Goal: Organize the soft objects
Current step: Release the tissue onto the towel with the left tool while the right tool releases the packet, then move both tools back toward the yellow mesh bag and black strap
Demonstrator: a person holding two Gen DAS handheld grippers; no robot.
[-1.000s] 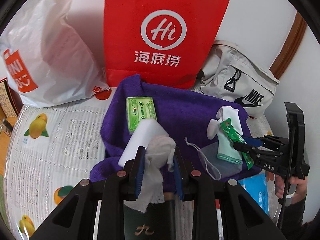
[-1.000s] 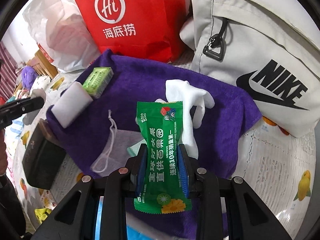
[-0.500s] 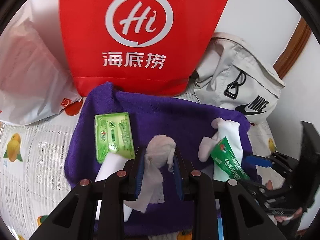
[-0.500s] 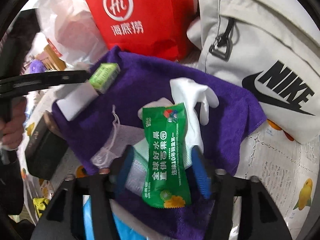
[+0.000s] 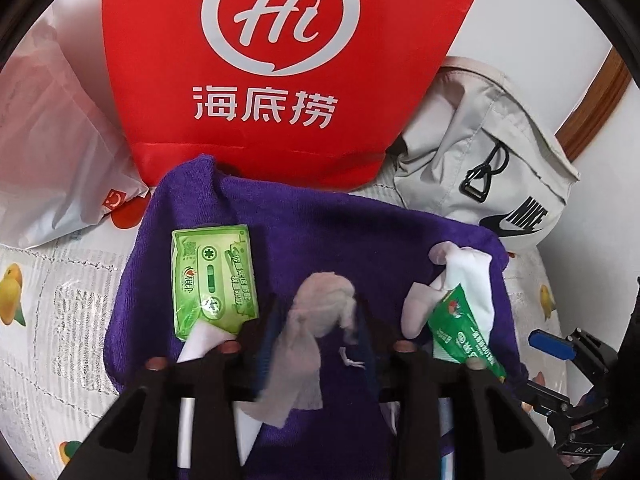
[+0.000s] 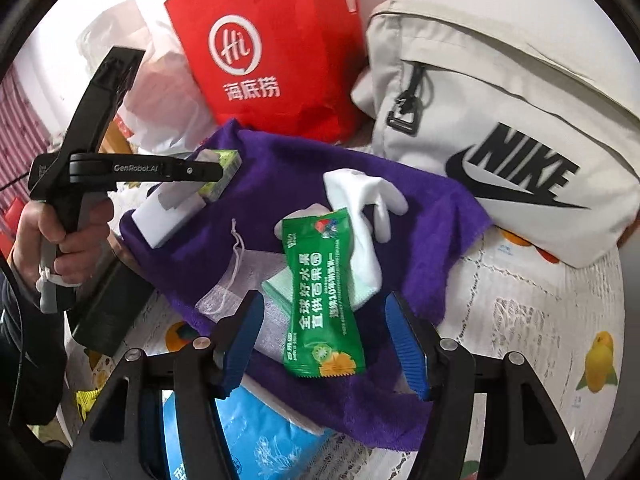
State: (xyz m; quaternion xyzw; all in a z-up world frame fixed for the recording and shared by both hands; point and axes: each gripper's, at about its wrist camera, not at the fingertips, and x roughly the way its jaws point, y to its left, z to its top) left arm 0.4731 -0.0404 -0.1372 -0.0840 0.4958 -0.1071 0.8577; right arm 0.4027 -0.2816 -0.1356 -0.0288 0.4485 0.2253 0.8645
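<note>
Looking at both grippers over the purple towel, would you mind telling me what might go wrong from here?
The left gripper is opening around the tissue, which may cling to a pad and drag. The green packet lies loose on the white glove between the right gripper's open jaws; it could slide off the towel.

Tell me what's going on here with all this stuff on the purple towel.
A person is sorting small soft items on a purple towel, holding a two-finger gripper in each hand. The left gripper has a crumpled white tissue between its jaws, which are opening. The right gripper stands open around a green snack packet, not pressing it; the packet lies on the towel beside a white sock. A green tissue pack lies farther left.
</note>
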